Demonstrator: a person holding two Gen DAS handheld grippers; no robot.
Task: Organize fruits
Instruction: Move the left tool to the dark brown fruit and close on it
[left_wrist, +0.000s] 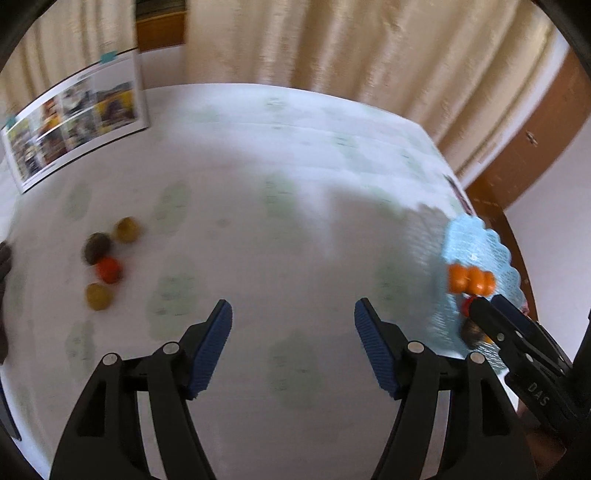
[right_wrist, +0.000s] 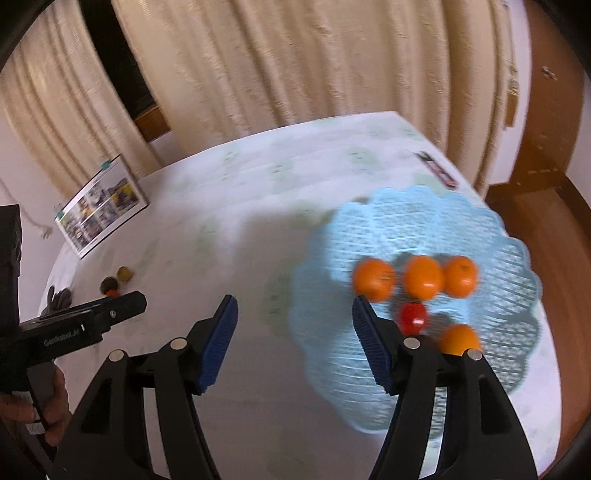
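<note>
Four oranges (right_wrist: 423, 277) lie in the pale blue mesh basket (right_wrist: 491, 229) on the right side of the desk (right_wrist: 258, 236): three in a row touching or nearly touching, the fourth nearer the camera and partly hidden behind the right hand-held gripper (right_wrist: 293, 343). A small red fruit (right_wrist: 413, 317) sits between the row and that fourth orange. Well apart, on the far left of the desk, a cluster of four small fruits rests on the cloth: a red one (left_wrist: 109, 269), a dark brownish one (left_wrist: 98, 248) and two yellow-green ones (left_wrist: 127, 229), close together; blur hides whether they touch.

Both hand-held grippers are spread wide and hold nothing. The left hand-held gripper (left_wrist: 293, 345) hangs over bare cloth between cluster and basket. The right one hangs at the basket's left edge, its right finger over the mesh.

A pale green-patterned cloth covers the desk. An open picture booklet (left_wrist: 74, 122) leans at the far left corner, and a small dark pink-marked object (right_wrist: 437, 171) lies near the far right edge. Cream curtains (right_wrist: 295, 55) hang behind.
</note>
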